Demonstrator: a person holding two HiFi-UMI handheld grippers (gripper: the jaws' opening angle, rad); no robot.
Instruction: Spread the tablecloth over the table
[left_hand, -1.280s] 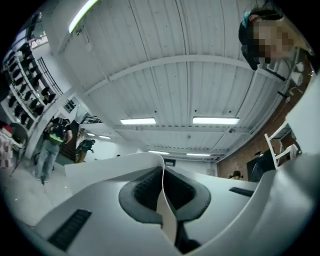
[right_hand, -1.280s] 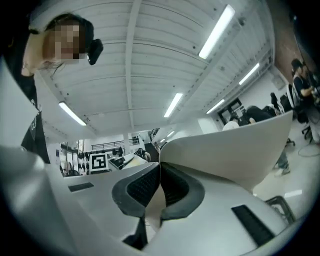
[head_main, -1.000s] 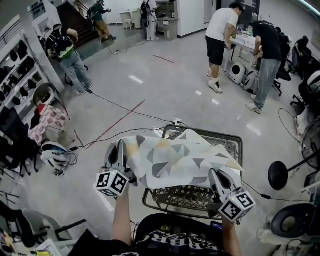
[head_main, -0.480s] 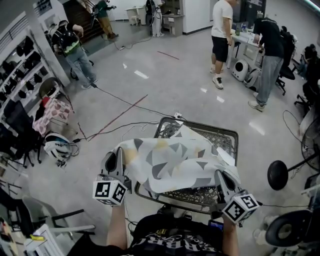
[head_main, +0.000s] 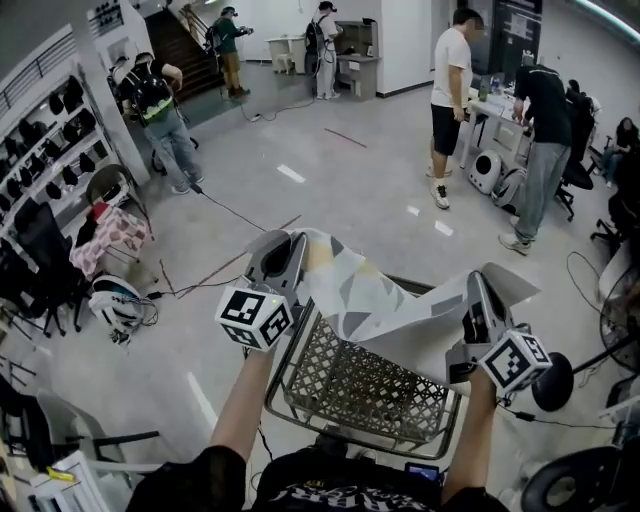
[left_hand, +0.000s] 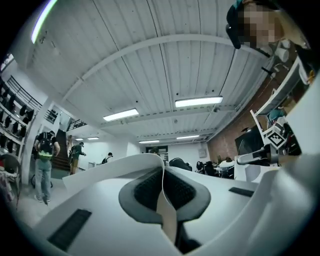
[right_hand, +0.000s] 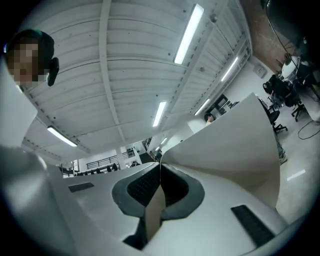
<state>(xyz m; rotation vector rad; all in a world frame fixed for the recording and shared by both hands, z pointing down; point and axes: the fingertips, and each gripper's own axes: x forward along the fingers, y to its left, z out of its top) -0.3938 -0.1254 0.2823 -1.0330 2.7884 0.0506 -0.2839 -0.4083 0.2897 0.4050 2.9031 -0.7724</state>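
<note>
Pale cloth printed with grey and yellowish triangles: the tablecloth (head_main: 362, 296) hangs in the air between the two grippers, above the far side of a wire-mesh table (head_main: 345, 385). It sags in the middle, and its plain white underside shows toward the right. Whether its lowest fold touches the mesh cannot be told from the head view.

Left gripper (head_main: 292, 244): raised over the table's far left corner, jaws closed on one edge of the tablecloth. In the left gripper view the dark pads (left_hand: 145, 190) meet on a thin strip of cloth (left_hand: 167, 215) that runs down between them. Its marker cube (head_main: 254, 317) faces the camera.

Right gripper (head_main: 478, 288): raised at the table's right side, jaws likewise pinched together on the cloth. In the right gripper view a folded edge (right_hand: 154, 212) sits between the pads, and a broad white sheet of the tablecloth (right_hand: 235, 145) rises to the right. Its marker cube (head_main: 517, 360) sits at the near end.

Surroundings: a glossy grey floor (head_main: 330, 190) crossed by cables, a white helmet (head_main: 115, 300) at left, and several people standing in the background.
</note>
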